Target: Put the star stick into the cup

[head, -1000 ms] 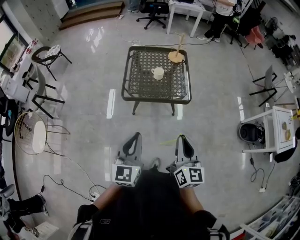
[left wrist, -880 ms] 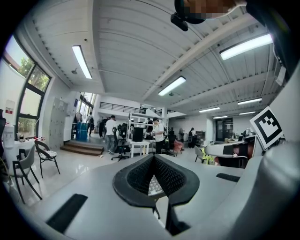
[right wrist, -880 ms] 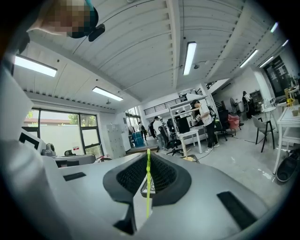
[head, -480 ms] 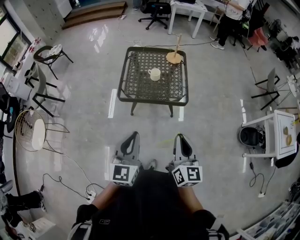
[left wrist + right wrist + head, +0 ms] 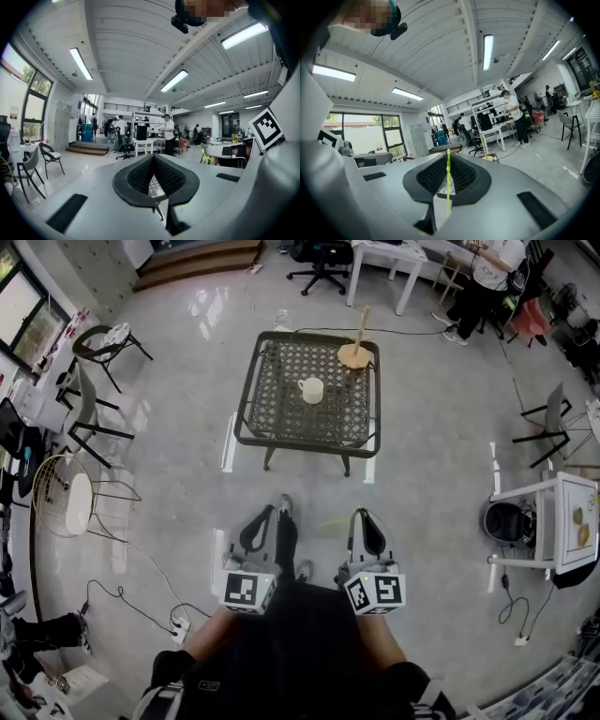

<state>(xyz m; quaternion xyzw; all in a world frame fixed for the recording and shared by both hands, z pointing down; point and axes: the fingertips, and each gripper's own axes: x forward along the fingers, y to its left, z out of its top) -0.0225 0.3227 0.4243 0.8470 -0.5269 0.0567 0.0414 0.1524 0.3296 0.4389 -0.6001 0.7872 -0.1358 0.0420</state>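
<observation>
White cup (image 5: 313,389), dark green lattice table (image 5: 242,418), lime-green stick (image 5: 448,187), tan round stand (image 5: 354,354), glossy pale grey floor (image 5: 422,456)

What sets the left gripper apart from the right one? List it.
The right gripper is shut on a thin yellow-green stick; the left gripper is shut on nothing. In the head view the stick juts from the right gripper toward the left gripper, which has nothing jutting out. Shared: both point at the table, well short of it.
</observation>
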